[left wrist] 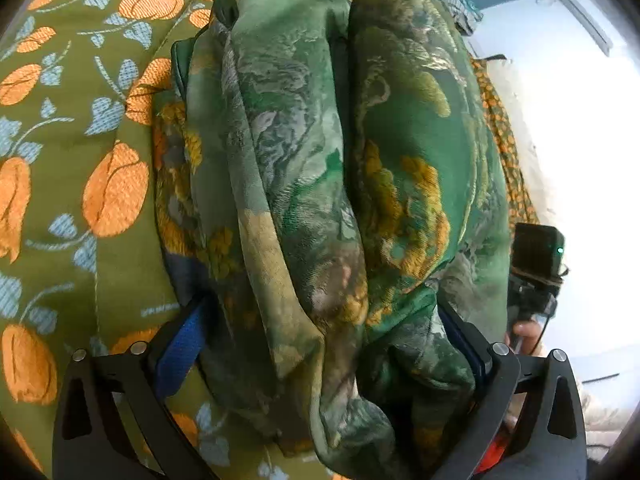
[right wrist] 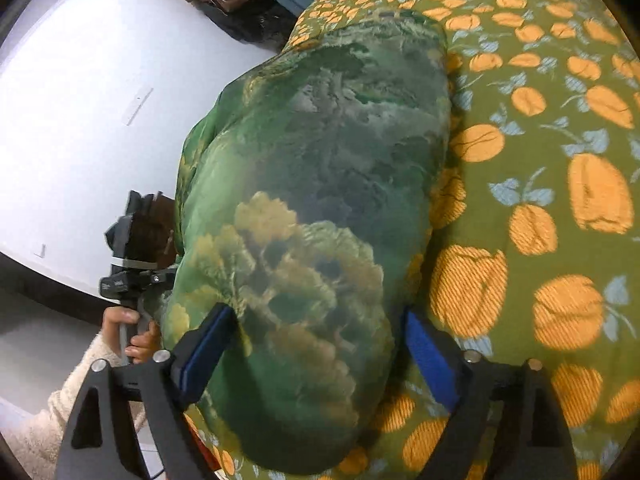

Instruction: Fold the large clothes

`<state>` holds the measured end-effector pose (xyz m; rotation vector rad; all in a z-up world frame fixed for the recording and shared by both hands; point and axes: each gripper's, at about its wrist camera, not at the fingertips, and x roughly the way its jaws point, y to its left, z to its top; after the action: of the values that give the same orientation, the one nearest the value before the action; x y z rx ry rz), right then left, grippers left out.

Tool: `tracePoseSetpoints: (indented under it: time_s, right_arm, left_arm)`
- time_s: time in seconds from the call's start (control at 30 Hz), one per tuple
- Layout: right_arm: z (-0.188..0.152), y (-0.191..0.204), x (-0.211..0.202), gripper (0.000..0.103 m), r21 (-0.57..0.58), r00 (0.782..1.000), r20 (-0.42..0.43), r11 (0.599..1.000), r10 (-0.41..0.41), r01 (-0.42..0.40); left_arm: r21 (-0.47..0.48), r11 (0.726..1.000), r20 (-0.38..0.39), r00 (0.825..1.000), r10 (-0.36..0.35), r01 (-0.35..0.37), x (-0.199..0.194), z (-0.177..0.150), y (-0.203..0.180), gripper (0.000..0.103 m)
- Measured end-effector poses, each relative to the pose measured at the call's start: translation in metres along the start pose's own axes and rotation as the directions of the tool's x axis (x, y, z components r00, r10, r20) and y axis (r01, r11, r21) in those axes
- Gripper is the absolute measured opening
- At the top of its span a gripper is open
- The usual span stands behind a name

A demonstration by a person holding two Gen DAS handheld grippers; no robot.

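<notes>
A folded green garment (left wrist: 304, 152) printed with grey and yellow foliage lies as a thick bundle on the olive bedspread (left wrist: 80, 120) with orange tulips. My left gripper (left wrist: 324, 306) straddles its near end with the jaws wide. The left blue pad (left wrist: 180, 344) shows mostly bare beside the cloth, and cloth drapes over the right finger. In the right wrist view the same garment (right wrist: 320, 160) sits between the jaws of my right gripper (right wrist: 318, 312), which is open. Its left pad (right wrist: 208, 344) touches the cloth, while its right pad (right wrist: 428, 356) stands apart from it over the bedspread (right wrist: 540, 140).
The bed's edge runs beside the bundle, with pale floor (right wrist: 100, 100) beyond it. Dark bags (right wrist: 240, 12) sit on the floor at the far end. A hand (right wrist: 132, 332) in a fuzzy cream sleeve holds the other tool's handle near that edge.
</notes>
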<state>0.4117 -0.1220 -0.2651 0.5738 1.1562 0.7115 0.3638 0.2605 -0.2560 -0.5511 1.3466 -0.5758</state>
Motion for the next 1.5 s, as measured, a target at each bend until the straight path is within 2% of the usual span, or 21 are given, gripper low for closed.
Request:
tracePoseSetpoints:
  time_s: [0.17,0.3,0.37,0.4,0.43,0.47,0.53,0.63,0.8,0.9,1.03,1.13,1.2,1.27,1.33,1.37,1.43,1.5]
  right_arm:
    - [0.011,-0.024,0.029,0.099,0.095,0.988,-0.054,0.986,0.146,-0.14]
    - [0.013,-0.024,0.033,0.101,0.094,0.981,-0.094,0.983,0.167,-0.159]
    - [0.015,-0.018,0.03,0.09,0.085,0.984,-0.089,0.986,0.152,-0.145]
    - [0.016,-0.015,0.028,0.079,0.078,0.985,-0.079,0.986,0.151,-0.145]
    - [0.02,-0.014,0.028,0.07,0.076,0.986,-0.071,0.986,0.151,-0.146]
    - [0.019,-0.012,0.024,0.066,0.068,0.986,-0.063,0.986,0.154,-0.15]
    - [0.018,-0.004,0.022,0.059,0.033,0.988,-0.055,0.989,0.144,-0.143]
    - [0.017,0.024,0.012,0.057,-0.067,0.994,-0.018,0.992,0.108,-0.109]
    - [0.017,0.071,-0.005,0.056,-0.232,0.995,0.037,0.97,0.088,-0.077]
    - [0.022,0.096,-0.016,0.056,-0.336,0.995,0.076,0.941,0.071,-0.041]
    - [0.027,0.117,-0.026,0.056,-0.416,0.99,0.118,0.909,0.083,-0.027]
    - [0.037,0.124,-0.027,0.056,-0.43,0.985,0.141,0.902,0.094,-0.025]
    - [0.045,0.119,-0.025,0.056,-0.42,0.984,0.146,0.907,0.105,-0.034]
    - [0.05,0.103,-0.016,0.056,-0.386,0.985,0.148,0.922,0.091,-0.027]
    - [0.065,0.08,-0.007,0.059,-0.331,0.988,0.127,0.943,0.083,-0.037]
    - [0.07,0.063,-0.001,0.06,-0.296,0.991,0.117,0.955,0.064,-0.027]
    - [0.076,0.023,0.02,0.069,-0.17,0.998,0.054,0.985,0.034,-0.025]
    - [0.07,-0.008,0.034,0.077,-0.063,1.0,0.007,0.998,-0.001,0.001]
  left_arm:
    - [-0.036,0.995,0.051,0.995,-0.087,0.088,0.003,0.005,0.024,0.103]
    - [-0.023,0.996,0.084,0.993,-0.086,0.088,-0.003,-0.004,0.031,0.103]
    - [-0.03,0.998,0.104,0.993,-0.059,0.063,-0.005,-0.014,0.027,0.09]
    - [-0.033,0.997,0.114,0.991,-0.067,0.071,-0.01,-0.019,0.02,0.075]
    - [-0.041,0.995,0.126,0.989,-0.082,0.088,-0.016,-0.021,0.019,0.069]
    - [-0.043,0.995,0.13,0.988,-0.086,0.093,-0.02,-0.023,0.015,0.061]
    - [-0.032,0.997,0.143,0.988,-0.062,0.067,-0.031,-0.028,0.006,0.053]
    - [-0.018,0.997,0.191,0.979,-0.069,0.074,-0.05,-0.032,-0.004,0.048]
    - [0.03,0.999,0.227,0.973,-0.045,0.039,-0.068,-0.032,-0.021,0.049]
    - [0.051,0.998,0.249,0.967,-0.046,0.034,-0.073,-0.025,-0.036,0.049]
    - [0.086,0.996,0.3,0.953,-0.05,0.025,-0.085,0.005,-0.054,0.049]
    - [0.114,0.993,0.343,0.939,-0.035,-0.005,-0.082,0.046,-0.073,0.049]
    - [0.123,0.992,0.356,0.934,-0.021,-0.025,-0.073,0.069,-0.075,0.051]
    - [0.109,0.993,0.352,0.936,0.004,-0.045,-0.048,0.101,-0.078,0.057]
    - [0.083,0.995,0.327,0.945,0.029,-0.06,-0.017,0.108,-0.068,0.067]
    - [0.041,0.998,0.295,0.955,0.036,-0.05,0.005,0.113,-0.054,0.07]
    - [-0.016,0.999,0.265,0.963,0.037,-0.034,0.026,0.113,-0.035,0.084]
    - [-0.031,0.999,0.294,0.956,-0.021,0.031,0.03,0.103,-0.023,0.093]
